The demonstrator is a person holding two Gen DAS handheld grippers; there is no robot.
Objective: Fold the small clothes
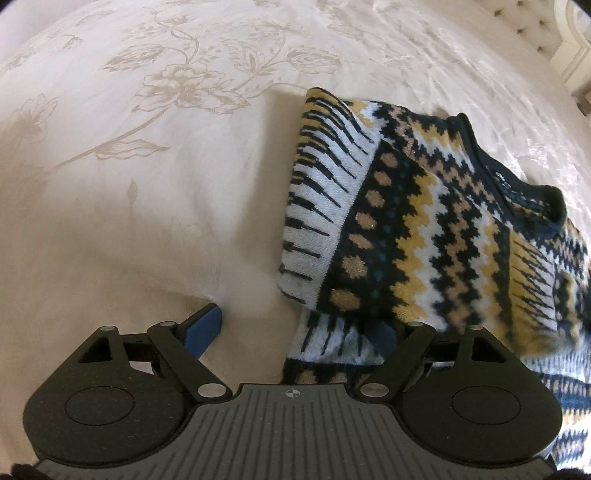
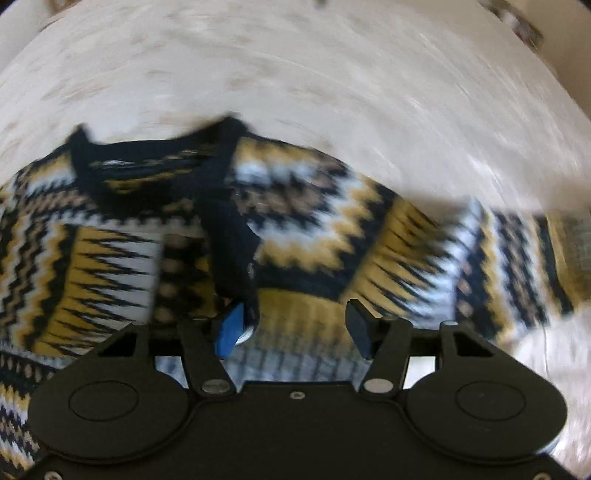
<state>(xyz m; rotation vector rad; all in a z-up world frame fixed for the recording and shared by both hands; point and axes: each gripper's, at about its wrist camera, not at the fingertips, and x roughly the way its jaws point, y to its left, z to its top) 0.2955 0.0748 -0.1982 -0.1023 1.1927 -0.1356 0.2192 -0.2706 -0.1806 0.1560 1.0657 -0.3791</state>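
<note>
A knitted sweater [image 1: 436, 229] in navy, mustard and white zigzags lies on the cream bedspread [image 1: 147, 184], one sleeve folded across its body and its navy collar [image 1: 532, 192] toward the right. My left gripper [image 1: 295, 332] is open wide at the sweater's near left edge. Its left pad [image 1: 205, 328] is over bare bedspread and its right fingertip is partly hidden under the knit. In the blurred right wrist view my right gripper [image 2: 295, 328] hovers over the sweater [image 2: 314, 221], its jaws partly apart with knit showing below the gap. A navy strip [image 2: 229, 251] lies against its left pad [image 2: 231, 330].
The floral bedspread [image 2: 332, 74] stretches wide to the left of and beyond the sweater. A tufted headboard [image 1: 532, 22] and pale furniture sit at the far right corner of the left wrist view.
</note>
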